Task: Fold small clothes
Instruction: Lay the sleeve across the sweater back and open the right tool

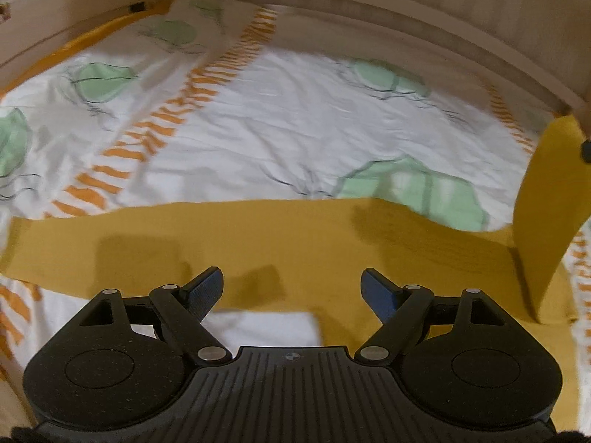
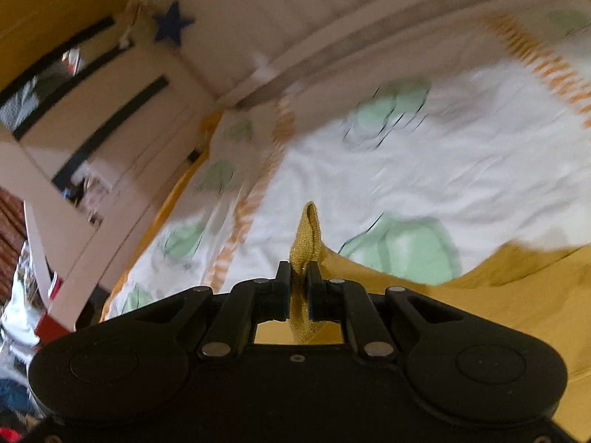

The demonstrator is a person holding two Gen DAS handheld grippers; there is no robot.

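Observation:
A mustard-yellow garment (image 1: 258, 243) lies spread across the patterned bed sheet (image 1: 303, 122) in the left wrist view. One end of it rises up at the right edge (image 1: 546, 199). My left gripper (image 1: 291, 284) hovers above the garment, open, with nothing between its blue-padded fingers. In the right wrist view my right gripper (image 2: 299, 277) is shut on a fold of the yellow garment (image 2: 306, 236), which sticks up between the fingers. The rest of the cloth trails off to the right (image 2: 517, 288).
A white folded cloth (image 1: 266, 326) lies just under the left gripper. A wooden bed frame (image 1: 406, 26) curves along the far side. Pale drawers (image 2: 110, 118) with dark slots and a blue star (image 2: 171, 24) stand beyond the sheet (image 2: 424, 170). Clutter lies at lower left.

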